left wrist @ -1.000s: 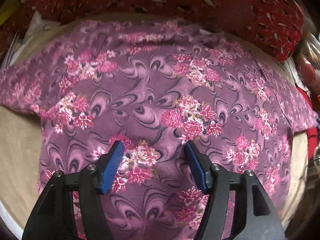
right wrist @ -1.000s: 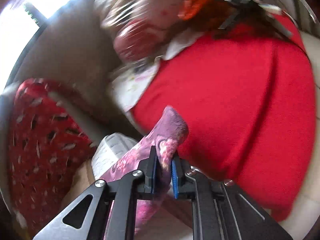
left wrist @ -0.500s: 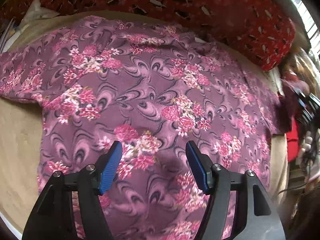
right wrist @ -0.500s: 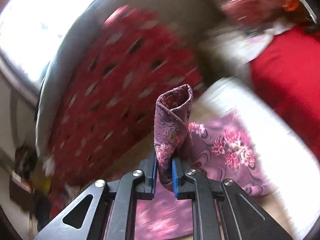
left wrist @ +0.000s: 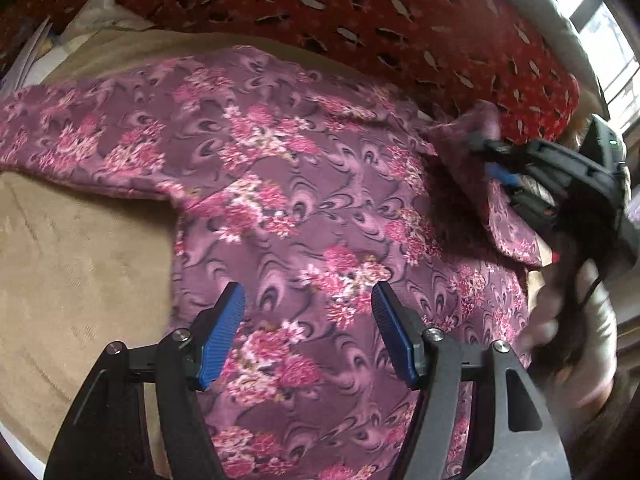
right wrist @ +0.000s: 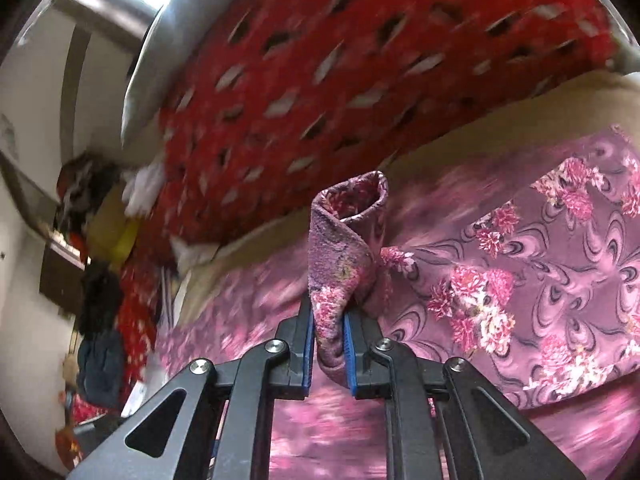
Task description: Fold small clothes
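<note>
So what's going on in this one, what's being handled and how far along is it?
A person with a gripper in each hand is folding a purple floral top spread on a beige cover. The right gripper is shut on the top's sleeve end, lifted and held over the top's body. The left gripper hovers open above the lower part of the top, holding nothing. A red patterned cushion lies behind. No fold is laid down yet.

One floral shirt (left wrist: 304,184), one red patterned cushion (left wrist: 400,24), one tan bedcover (left wrist: 80,272), two claws.
</note>
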Available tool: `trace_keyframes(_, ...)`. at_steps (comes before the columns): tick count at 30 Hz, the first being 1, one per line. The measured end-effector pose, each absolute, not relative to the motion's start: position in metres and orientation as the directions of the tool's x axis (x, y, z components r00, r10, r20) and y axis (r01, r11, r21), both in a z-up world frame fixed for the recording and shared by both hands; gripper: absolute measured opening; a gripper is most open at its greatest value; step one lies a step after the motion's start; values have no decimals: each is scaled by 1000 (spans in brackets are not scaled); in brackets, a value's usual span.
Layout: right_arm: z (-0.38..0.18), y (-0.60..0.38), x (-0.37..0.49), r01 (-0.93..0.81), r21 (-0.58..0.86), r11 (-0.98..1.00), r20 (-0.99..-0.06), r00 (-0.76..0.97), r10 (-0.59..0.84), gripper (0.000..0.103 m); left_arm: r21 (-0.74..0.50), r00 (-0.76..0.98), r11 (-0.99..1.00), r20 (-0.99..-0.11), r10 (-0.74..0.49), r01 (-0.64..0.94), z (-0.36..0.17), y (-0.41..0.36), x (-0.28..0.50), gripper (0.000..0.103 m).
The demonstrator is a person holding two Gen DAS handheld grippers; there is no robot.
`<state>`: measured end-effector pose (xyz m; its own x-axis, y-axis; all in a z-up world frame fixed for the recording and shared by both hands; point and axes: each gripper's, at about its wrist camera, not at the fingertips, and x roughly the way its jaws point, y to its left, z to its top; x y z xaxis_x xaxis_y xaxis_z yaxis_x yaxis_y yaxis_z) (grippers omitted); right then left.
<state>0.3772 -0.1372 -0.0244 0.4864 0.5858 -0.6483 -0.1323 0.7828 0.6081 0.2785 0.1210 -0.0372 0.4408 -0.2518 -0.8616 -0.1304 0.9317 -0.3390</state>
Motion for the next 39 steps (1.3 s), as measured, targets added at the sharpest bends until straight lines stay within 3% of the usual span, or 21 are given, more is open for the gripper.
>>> trace_keyframes(3, -51, -103, 372, -123, 567, 814, -726, 391, 565, 38, -351, 426, 926, -865, -266, -136, -41, 123, 276, 65)
trace_keyframes(5, -64, -98, 363, -123, 560, 819, -754, 335, 566, 37, -354, 413, 926, -868, -274, -131, -44, 119, 277, 65)
trace_keyframes(8, -59, -124, 343, -125, 608, 784, -707, 366, 605, 38, -366, 392, 924, -871, -297, -113, -49, 103, 287, 65)
trace_keyframes(12, -50, -182, 320, -89, 592, 801, -703, 431, 566, 45, -412, 340, 904, -871, -354, -114, -61, 72, 318, 65)
trace_keyframes(15, -50, -228, 310, -42, 607, 794, -692, 462, 554, 45, -407, 345, 905, -873, -345, -126, -62, 52, 343, 76)
trace_keyframes(20, -54, -297, 296, 36, 638, 769, -661, 539, 523, 45, -397, 347, 896, -883, -315, -196, -65, 32, 382, 76)
trace_keyframes(21, -54, -307, 295, 46, 640, 767, -656, 553, 514, 45, -390, 354, 897, -885, -302, -209, -65, 31, 386, 66)
trace_keyframes(22, -53, -317, 295, 57, 641, 765, -649, 572, 502, 45, -379, 360, 900, -887, -288, -215, -65, 32, 388, 36)
trace_keyframes(23, -51, -328, 296, 66, 646, 761, -639, 593, 490, 45, -360, 354, 910, -894, -274, -206, -63, 33, 392, 18)
trace_keyframes(24, -49, -340, 296, 76, 652, 754, -626, 615, 479, 45, -353, 348, 914, -898, -271, -200, -62, 34, 393, 9)
trace_keyframes(27, -42, -364, 299, 101, 662, 743, -599, 667, 443, 46, -388, 407, 898, -869, -281, -207, -44, 56, 386, 8)
trace_keyframes(31, -45, -390, 309, 154, 679, 717, -590, 696, 409, 50, -333, 497, 907, -851, -171, -259, -19, 95, 371, 8)
trace_keyframes(37, -73, -362, 349, 151, 661, 735, -654, 596, 465, 49, -325, 400, 893, -897, -188, -310, -47, 117, 368, 8)
trace_keyframes(38, -78, -353, 356, 140, 652, 745, -675, 555, 486, 44, -316, 393, 897, -901, -182, -308, -48, 117, 368, 8)
trace_keyframes(39, -80, -345, 360, 131, 638, 759, -692, 530, 490, 18, -315, 396, 900, -900, -182, -301, -47, 116, 367, 8)
